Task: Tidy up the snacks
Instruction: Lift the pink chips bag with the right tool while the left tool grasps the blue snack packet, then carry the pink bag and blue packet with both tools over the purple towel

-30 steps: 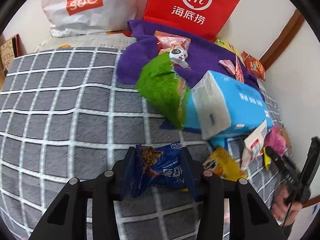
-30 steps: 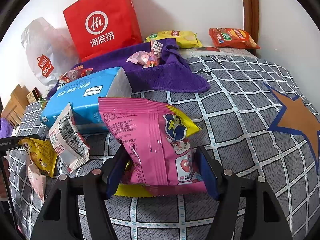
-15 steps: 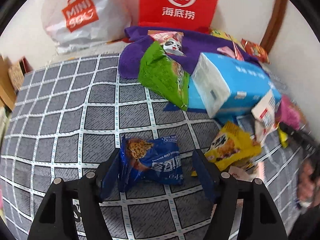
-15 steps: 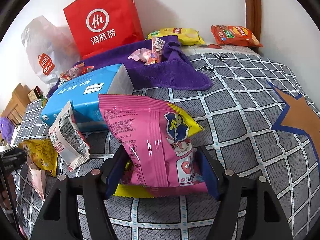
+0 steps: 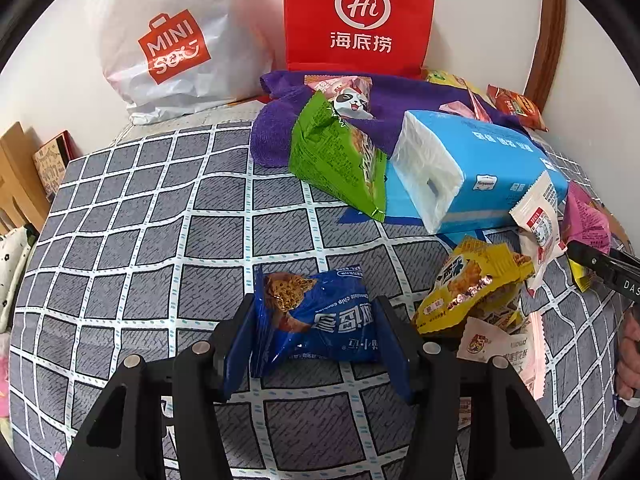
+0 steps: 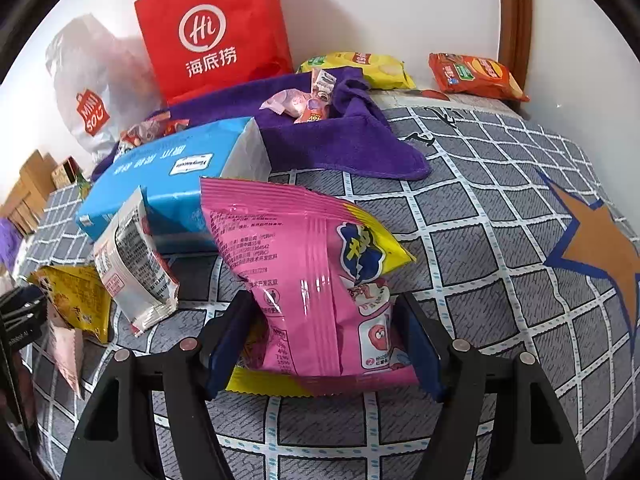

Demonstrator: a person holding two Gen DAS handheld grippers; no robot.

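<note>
Evidently the left hand-held gripper had let go of the blue cookie packet a moment earlier and was closing on it again; the packet lay on the checked bedspread between the jaws, its edges at or just touching the pads. This looked like a re-grip for a better hold, not a placement. The right hand-held gripper kept the pink snack bag clamped, unmoved, beside the blue tissue pack.
</note>
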